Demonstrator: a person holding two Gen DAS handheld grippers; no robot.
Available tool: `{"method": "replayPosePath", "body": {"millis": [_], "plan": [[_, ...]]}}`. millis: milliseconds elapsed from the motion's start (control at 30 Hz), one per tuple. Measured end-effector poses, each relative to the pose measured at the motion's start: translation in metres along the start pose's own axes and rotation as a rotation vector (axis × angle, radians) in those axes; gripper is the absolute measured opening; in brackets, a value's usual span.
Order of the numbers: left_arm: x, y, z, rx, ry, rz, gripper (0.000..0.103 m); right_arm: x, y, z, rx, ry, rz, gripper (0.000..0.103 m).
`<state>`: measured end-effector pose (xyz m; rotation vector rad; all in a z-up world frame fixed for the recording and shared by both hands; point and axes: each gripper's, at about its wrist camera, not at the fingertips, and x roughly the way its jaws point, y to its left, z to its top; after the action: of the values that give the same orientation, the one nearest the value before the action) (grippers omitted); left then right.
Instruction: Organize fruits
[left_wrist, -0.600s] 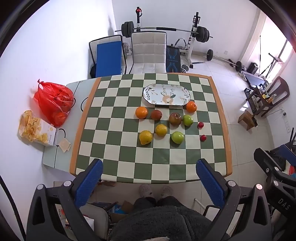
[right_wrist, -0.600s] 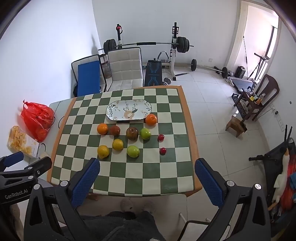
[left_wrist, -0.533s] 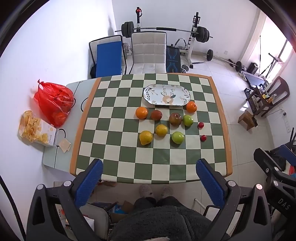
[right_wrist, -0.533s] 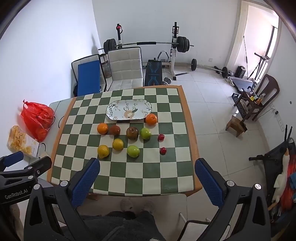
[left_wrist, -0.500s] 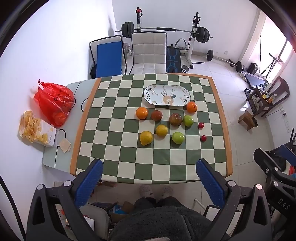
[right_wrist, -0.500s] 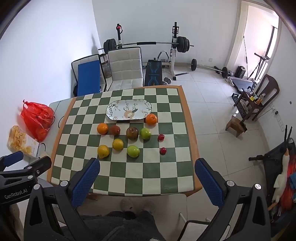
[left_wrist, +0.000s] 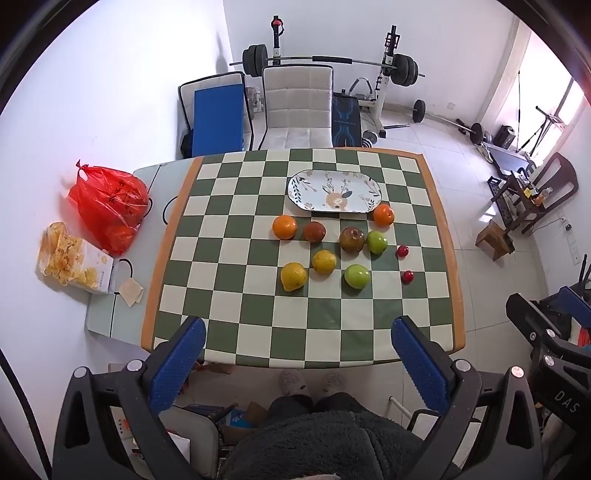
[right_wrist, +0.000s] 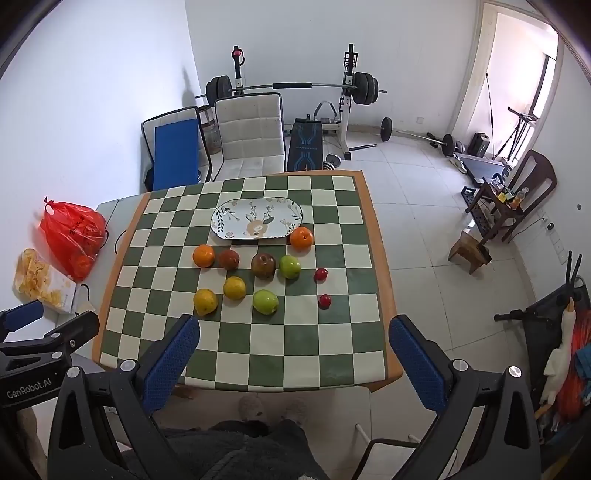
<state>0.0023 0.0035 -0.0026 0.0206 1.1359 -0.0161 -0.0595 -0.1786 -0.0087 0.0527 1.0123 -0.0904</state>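
Above the near table (left_wrist: 439, 236) edge, nothing has moved; I hold both tongs, left gripper (left_wrist: 297, 354) and right gripper (right_wrist: 293, 354), apart and empty, fruit untouched beside the plate (left_wrist: 334, 190).

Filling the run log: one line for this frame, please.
phase: pre-grasp | left gripper: open, above near table edge | right gripper: open | plate: holds nothing | fruits: all on tablecloth

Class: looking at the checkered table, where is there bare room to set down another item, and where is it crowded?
Free: the near strip between the yellow fruit row and the table edge; the left columns beside the orange. Crowded: the fruit cluster just in front of the plate.
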Motion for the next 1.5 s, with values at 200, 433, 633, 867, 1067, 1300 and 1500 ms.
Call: {"method": "replayPosePath", "body": {"millis": [200, 433, 633, 867, 1067, 1300, 1500], "plan": [[-0.004, 0.002, 0.001, 0.001, -0.008, 0.004, 0.103, 0.001, 0.001, 0.000, -0.003, 0.003, -0.002, 0.103], [-0.004, 0.001, 0.002, -0.001, -0.008, 0.003, 0.103, -0.002, -0.001, -0.001, 0.004, 0.000, -0.001, 0.103], [-0.005, 0.001, 0.002, 0.000, -0.008, 0.003, 0.103, -0.002, -0.002, -0.001, 0.003, -0.005, 0.002, 0.103], [-0.014, 0.006, 0.008, 0.005, -0.017, -0.001, 0.103, -0.004, -0.001, -0.001, 0.004, -0.006, -0.001, 0.103], [-0.014, 0.004, 0.008, 0.006, -0.017, 0.001, 0.103, -0.003, -0.004, -0.004, 0.003, -0.007, -0.001, 0.103], [-0.016, 0.003, 0.008, 0.005, -0.018, -0.002, 0.103, -0.005, -0.005, -0.004, 0.004, -0.010, -0.001, 0.103], [-0.018, 0.000, 0.008, 0.007, -0.017, -0.005, 0.103, -0.005, -0.004, -0.004, 0.002, -0.012, -0.003, 0.103]]}}
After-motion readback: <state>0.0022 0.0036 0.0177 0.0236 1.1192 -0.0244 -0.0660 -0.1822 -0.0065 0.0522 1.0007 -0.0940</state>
